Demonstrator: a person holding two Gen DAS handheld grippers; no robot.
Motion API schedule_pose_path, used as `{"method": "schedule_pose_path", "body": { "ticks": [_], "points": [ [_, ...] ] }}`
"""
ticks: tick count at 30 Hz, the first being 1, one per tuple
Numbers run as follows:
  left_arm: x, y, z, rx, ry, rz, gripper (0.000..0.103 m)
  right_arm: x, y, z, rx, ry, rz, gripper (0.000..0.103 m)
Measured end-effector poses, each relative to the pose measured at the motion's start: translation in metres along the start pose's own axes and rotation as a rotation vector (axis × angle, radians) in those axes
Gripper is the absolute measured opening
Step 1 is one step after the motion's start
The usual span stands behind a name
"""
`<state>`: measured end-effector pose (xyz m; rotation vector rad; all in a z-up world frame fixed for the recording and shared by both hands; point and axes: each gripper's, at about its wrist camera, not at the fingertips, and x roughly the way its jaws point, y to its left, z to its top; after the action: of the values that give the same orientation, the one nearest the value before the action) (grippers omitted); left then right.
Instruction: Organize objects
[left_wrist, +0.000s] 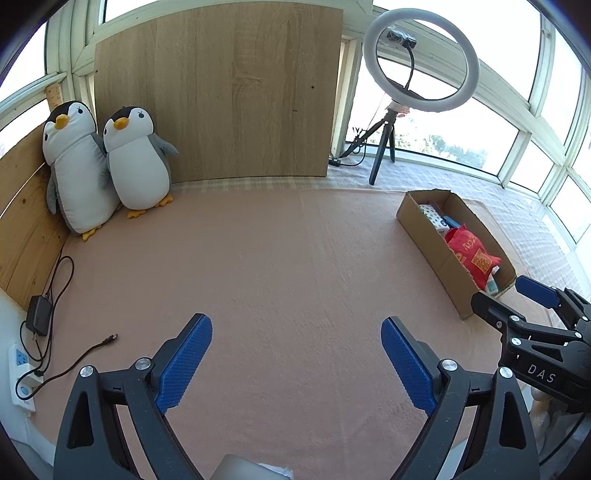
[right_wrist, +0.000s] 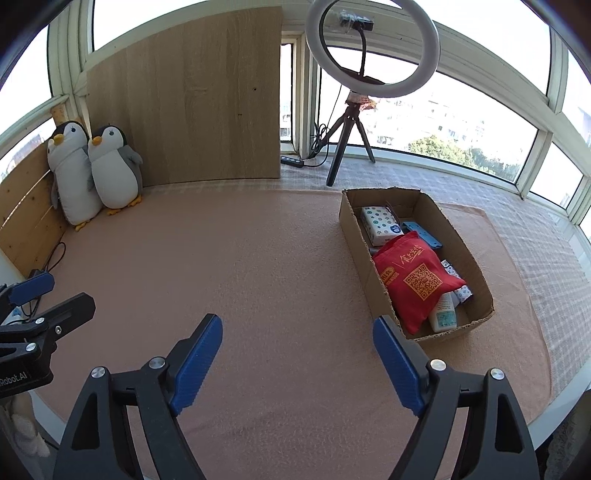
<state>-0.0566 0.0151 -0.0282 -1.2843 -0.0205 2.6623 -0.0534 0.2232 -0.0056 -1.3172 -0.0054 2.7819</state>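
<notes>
We see a long, open-topped cardboard box (right_wrist: 413, 258) of plain brown corrugated board lying flat on the pink fleecy cloth (right_wrist: 258, 277), to the right of the scene. Its long axis runs from the near right to the far left, with one short end towards the windows and a torn edge on the far wall. Inside lie a red fabric bag (right_wrist: 415, 280) printed with an orange QR code, a white tissue pack (right_wrist: 380, 225) with coloured dots at the far end, a flat blue piece (right_wrist: 424, 232) beside it, and a white bottle (right_wrist: 443, 314) at the near end, partly under the bag.

Our right gripper (right_wrist: 297, 362) hovers just left of the box's near corner, its ribbed blue pads spread wide and holding nothing. Our left gripper (left_wrist: 297, 363) is likewise spread and empty over bare cloth, well apart from the box.

Far left, two plush penguins (left_wrist: 107, 166) lean together against a wood-grain board (left_wrist: 221, 92). A ring light (right_wrist: 373, 48) on a tripod stands beyond the box.
</notes>
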Motion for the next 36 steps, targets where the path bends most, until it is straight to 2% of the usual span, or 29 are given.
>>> {"method": "schedule_pose_path", "body": {
  "ticks": [36],
  "points": [
    [0.0009, -0.0031, -0.0025, -0.007, 0.01, 0.035, 0.097, -0.0014, -0.0023, -0.0013, 0.014, 0.011, 0.029, 0.081]
  ]
}}
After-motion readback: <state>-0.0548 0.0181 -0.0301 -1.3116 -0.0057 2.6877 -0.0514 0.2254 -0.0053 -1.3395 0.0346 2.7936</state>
